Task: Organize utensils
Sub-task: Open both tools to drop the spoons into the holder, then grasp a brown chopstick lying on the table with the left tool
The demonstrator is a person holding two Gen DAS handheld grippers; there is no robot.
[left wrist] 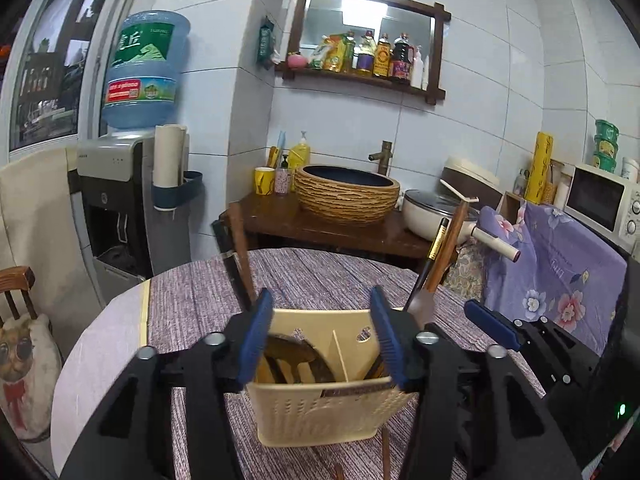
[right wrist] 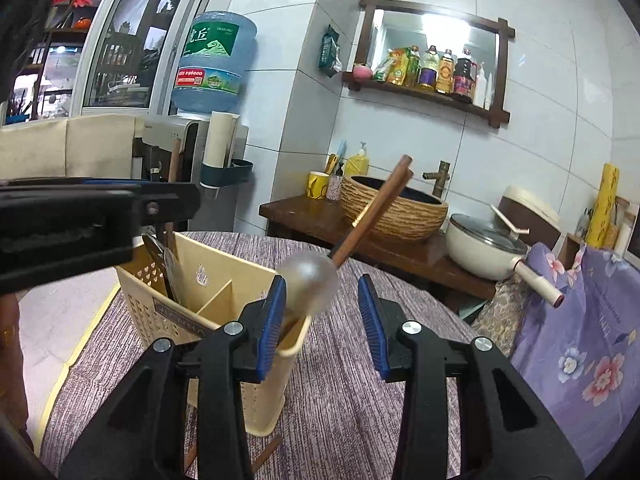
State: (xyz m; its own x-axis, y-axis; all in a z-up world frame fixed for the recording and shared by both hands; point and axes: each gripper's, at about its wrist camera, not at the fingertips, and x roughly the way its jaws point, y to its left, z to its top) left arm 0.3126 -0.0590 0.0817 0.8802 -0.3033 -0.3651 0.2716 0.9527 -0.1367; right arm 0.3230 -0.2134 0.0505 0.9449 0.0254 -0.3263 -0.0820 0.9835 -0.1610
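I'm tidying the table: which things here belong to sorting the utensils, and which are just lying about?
For the job:
- cream utensil caddy
- ladle
- chopsticks on the cloth
- left claw
- right claw

Just about:
- pan
- basin
- water bottle
- microwave

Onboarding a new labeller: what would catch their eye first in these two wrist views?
Probably the cream utensil caddy on the purple striped tablecloth, right between the left gripper and its open blue pads. In the right wrist view a ladle with a wooden handle leans out of the caddy's near compartment beside the right gripper, also open. Behind, a big blue water jug tops the dispenser.
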